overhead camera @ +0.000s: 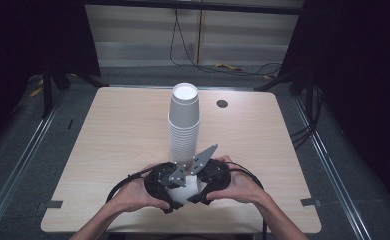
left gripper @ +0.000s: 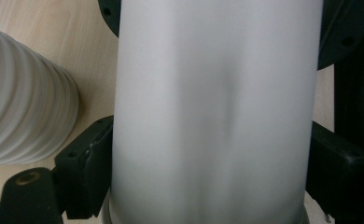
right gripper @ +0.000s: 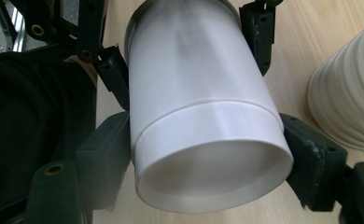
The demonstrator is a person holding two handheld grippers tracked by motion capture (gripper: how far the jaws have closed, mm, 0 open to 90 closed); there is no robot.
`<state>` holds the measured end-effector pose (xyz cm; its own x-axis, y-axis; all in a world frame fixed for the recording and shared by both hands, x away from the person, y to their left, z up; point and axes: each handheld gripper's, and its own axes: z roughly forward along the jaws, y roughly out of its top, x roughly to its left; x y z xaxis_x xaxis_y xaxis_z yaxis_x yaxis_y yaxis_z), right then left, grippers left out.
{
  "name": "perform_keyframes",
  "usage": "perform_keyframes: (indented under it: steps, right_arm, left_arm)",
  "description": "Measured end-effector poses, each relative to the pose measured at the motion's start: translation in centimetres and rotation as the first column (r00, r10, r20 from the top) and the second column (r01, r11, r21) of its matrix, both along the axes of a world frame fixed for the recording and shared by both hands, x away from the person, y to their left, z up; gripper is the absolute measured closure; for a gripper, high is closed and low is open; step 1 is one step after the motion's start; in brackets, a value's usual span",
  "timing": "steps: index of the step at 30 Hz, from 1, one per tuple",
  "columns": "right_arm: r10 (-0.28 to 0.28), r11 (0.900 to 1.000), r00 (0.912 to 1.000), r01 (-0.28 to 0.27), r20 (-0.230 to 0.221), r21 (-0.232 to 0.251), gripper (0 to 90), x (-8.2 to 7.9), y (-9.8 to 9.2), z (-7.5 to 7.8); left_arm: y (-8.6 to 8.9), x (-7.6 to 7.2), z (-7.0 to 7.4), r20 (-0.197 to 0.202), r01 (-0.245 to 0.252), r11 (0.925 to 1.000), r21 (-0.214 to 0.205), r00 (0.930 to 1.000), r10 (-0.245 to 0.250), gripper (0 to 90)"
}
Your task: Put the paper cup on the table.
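the person is holding a white paper cup piece between both claws at the near edge of the bench, just in front of the tall stack of cups. the left claw is pinching the cup wall, its jaws pressing both sides. the right claw is pinching the rim end, where two nested cups are showing: an outer band around the mouth and an inner body sliding out of it.

as a judgement, the work looks like pulling cups apart, and it is at the middle of one separation: the pair is off the stack and gripped from both ends, but the two are not yet apart, and nothing is standing singly on the bench. the whole stack is waiting.

counting: one stack, its ribs too close to number, two cups in the claws, two claws, two hands, one small dark round fitting near the far edge.
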<state>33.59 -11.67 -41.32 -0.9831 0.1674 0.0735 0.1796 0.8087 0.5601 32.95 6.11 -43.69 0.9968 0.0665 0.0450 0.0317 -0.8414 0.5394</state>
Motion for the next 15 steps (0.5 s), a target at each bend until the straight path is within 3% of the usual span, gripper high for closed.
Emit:
perform_keyframes:
  steps: [1,2,3,4,5,6,15]
  right_arm:
    - [0.000,1.0000,1.0000,0.000,0.002,0.005,24.3,0.00,-0.03,0.02]
    - [-0.003,0.9999,1.0000,0.002,0.009,0.011,24.3,0.04,-0.06,0.01]
    - [-0.004,0.9999,1.0000,0.003,0.005,0.015,24.3,0.06,-0.09,0.01]
    - [-0.008,0.9998,1.0000,0.008,0.001,0.017,24.4,0.03,-0.13,0.04]
    - [-0.012,0.9998,0.9999,0.012,-0.003,0.014,24.4,-0.01,-0.13,0.06]
    - [-0.012,0.9998,0.9999,0.012,0.000,0.013,24.5,-0.03,-0.14,0.07]
    - [-0.011,0.9999,0.9999,0.011,0.001,0.012,24.9,-0.08,-0.31,0.21]
  left_arm:
    - [0.06,0.05,0.02,0.004,0.002,1.0000,-0.005,1.0000,-0.002,14.2]
    - [0.23,0.27,0.26,0.019,0.029,0.9994,0.022,0.9994,-0.029,14.1]
    - [0.25,0.15,0.14,0.005,0.010,0.9999,-0.008,0.9999,-0.010,13.9]
    - [0.38,0.37,0.32,0.027,0.036,0.9992,0.018,0.9990,-0.036,13.7]
    - [0.17,-0.13,-0.12,-0.012,-0.029,0.9973,-0.067,0.9995,0.029,13.5]
    - [0.36,0.26,0.17,0.010,0.010,0.9994,-0.033,0.9999,-0.009,13.4]
    - [0.70,0.41,0.54,0.010,0.015,0.9976,-0.068,0.9998,-0.014,13.6]
